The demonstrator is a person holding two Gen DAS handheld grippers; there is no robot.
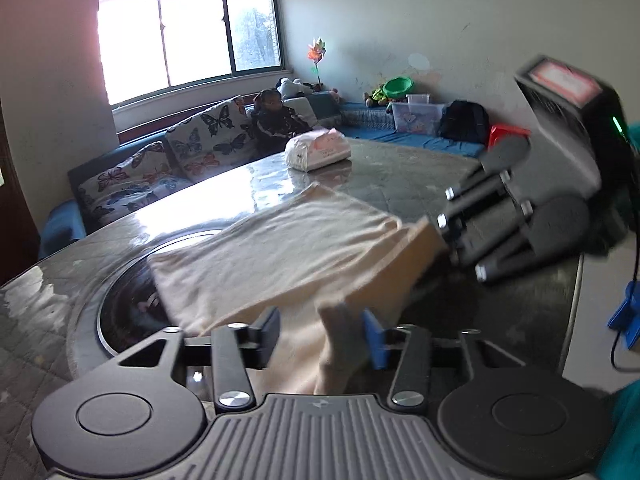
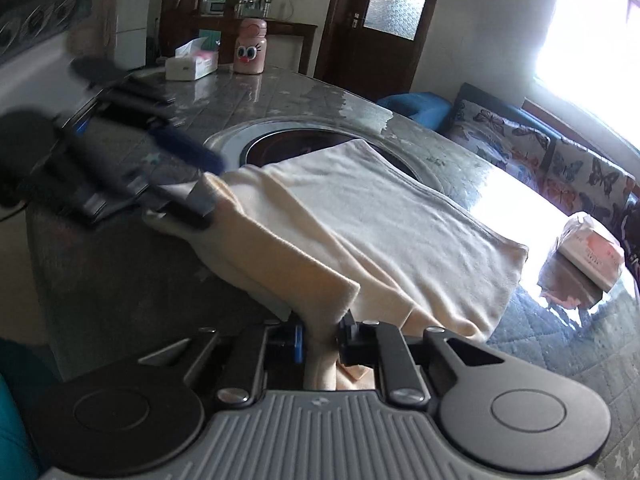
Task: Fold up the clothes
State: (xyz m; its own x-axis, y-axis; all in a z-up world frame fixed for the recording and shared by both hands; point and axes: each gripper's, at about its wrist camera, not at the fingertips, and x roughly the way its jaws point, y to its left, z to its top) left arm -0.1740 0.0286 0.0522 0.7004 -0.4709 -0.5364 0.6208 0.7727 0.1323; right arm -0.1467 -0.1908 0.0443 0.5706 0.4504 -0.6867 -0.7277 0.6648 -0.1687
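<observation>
Cream folded cotton garment (image 1: 276, 256) lies on the grey glossy tabletop (image 1: 400, 172), partly over its round recessed burner. Left claw (image 1: 320, 336) and right claw (image 2: 320, 336), both held low and level, each pinch its near edge.

Cream soft-knit garment (image 1: 276, 248), partly folded

Lies flat across the table's round inset, its near edge lifted off the surface and bunched into a drooping fold.

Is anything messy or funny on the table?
Only a little: the cream cloth lies partly over the round hole in the table, and its near edge is lifted, pinched by both the left gripper and right gripper.
</observation>
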